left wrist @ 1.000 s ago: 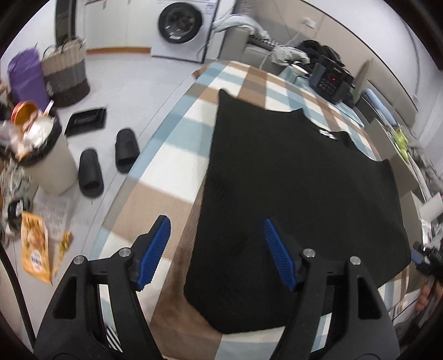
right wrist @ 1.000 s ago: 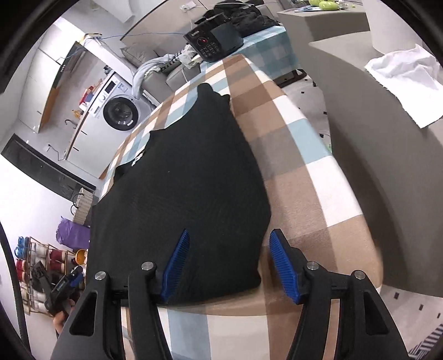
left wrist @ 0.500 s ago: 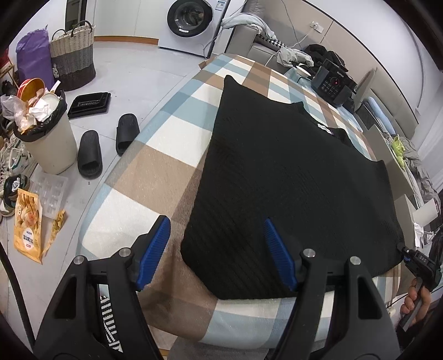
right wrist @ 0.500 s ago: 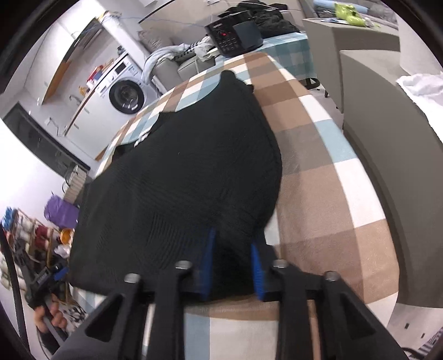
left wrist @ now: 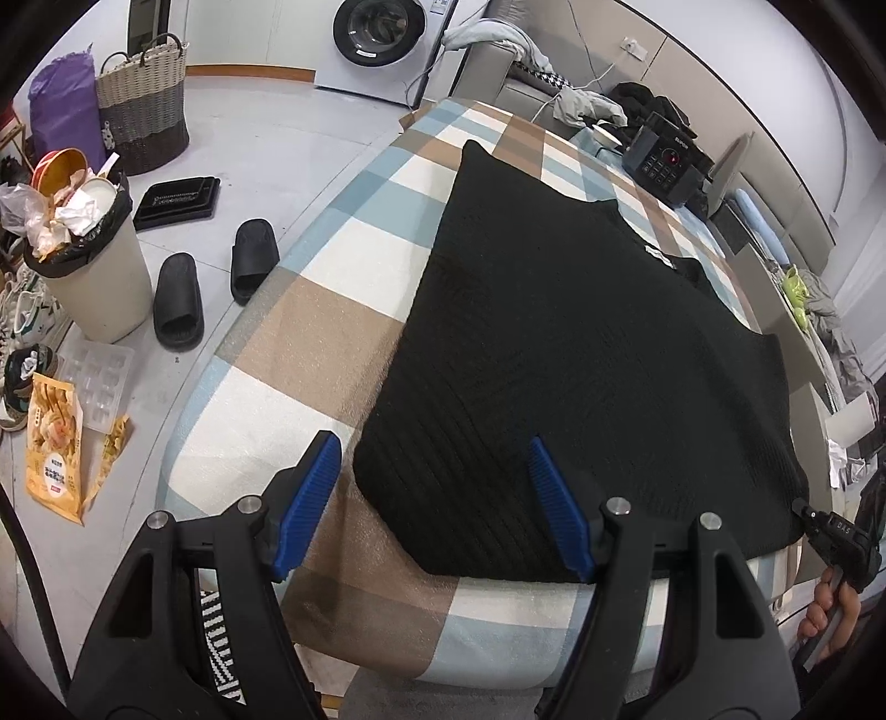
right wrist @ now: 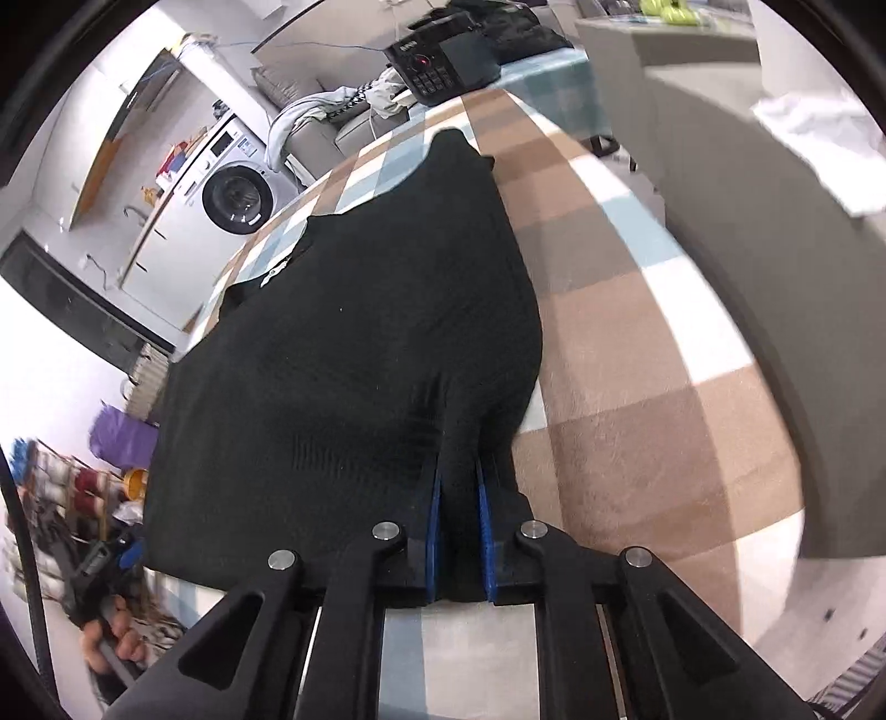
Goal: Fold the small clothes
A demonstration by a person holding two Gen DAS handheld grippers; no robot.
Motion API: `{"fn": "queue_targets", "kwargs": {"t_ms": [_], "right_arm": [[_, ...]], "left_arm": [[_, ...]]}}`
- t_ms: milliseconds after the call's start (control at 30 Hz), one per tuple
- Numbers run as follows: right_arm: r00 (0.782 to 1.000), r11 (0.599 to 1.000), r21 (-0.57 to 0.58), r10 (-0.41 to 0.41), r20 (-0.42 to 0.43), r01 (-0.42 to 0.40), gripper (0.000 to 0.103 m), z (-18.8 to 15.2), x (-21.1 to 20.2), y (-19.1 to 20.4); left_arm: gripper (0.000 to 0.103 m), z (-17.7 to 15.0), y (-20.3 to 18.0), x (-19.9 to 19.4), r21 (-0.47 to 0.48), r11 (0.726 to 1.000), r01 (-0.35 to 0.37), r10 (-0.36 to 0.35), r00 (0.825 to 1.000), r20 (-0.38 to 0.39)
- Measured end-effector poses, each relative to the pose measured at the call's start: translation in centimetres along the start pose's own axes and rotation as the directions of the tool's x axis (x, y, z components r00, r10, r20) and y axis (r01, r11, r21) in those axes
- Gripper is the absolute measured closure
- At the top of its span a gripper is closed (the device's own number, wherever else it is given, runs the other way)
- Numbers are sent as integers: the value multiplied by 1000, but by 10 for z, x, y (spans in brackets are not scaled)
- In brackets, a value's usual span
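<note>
Black knit fabric — a small garment (left wrist: 581, 343) with a ribbed hem — is spread flat across a checked cloth of tan, pale blue and white that covers the surface (left wrist: 310, 332). In the left wrist view, the left claw (left wrist: 434, 501) is seen held wide apart, its blue pads (left wrist: 310, 493) straddling the near left corner of the garment without pressing on it; one pad stands over bare checked cloth at 7 o'clock, the other over the black hem at 5 o'clock. In the right wrist view, the right claw (right wrist: 458, 515) is closed tight on the near right corner of the garment (right wrist: 354, 343), a pinch of black fabric being clamped between its blue pads; its jaws have just been closing. From that pinch the fabric is drawn into a slight ridge running toward 12 o'clock. A washing machine (left wrist: 382, 39) is seen at 12 o'clock in the left view, a pair of black slippers (left wrist: 216, 277) on the floor at 9 o'clock, and a full waste bin (left wrist: 83, 249) beside them — a woven basket (left wrist: 144, 105) at 10 o'clock. A black appliance with a keypad (left wrist: 664, 160) stands beyond the garment at 1 o'clock.
</note>
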State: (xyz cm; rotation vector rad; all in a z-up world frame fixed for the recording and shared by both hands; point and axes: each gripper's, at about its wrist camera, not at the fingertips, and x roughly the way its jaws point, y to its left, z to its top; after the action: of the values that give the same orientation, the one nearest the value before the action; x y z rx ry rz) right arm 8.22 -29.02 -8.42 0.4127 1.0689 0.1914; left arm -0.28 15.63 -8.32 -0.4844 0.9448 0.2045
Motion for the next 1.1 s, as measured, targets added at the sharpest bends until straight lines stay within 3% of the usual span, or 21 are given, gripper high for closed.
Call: {"fn": "queue_targets", "kwargs": {"t_ms": [133,333,433,633,733,1100], "right_arm": [[999,998,-44,-45,-3,45,93,-1,-3,3],[997,997,6,-74,-20,74,89,-10,-16,-13],[998,997,32,-64,22,64,87,-9,-27,-12],[987,994,-52,-85,139,93,83,3,-44,18],[987,989,-121,-71,142,89,74,8,-31,39],[997,945,-325,-4,72,27,74,23,61,132]], "left_arm": [[35,-2,4,6,-20,1000,1,-2,1000,-9],[35,0,3,6,-7,1000,-8,8,1000,-3],[35,3,0,1,-1,1000,-5,5,1000,12],[35,6,-16,-9,42,999,20,-22,999,41],[35,8,-30,-9,78,996,31,-36,998,56],[35,8,-87,22,179,981,78,-80,997,6]]}}
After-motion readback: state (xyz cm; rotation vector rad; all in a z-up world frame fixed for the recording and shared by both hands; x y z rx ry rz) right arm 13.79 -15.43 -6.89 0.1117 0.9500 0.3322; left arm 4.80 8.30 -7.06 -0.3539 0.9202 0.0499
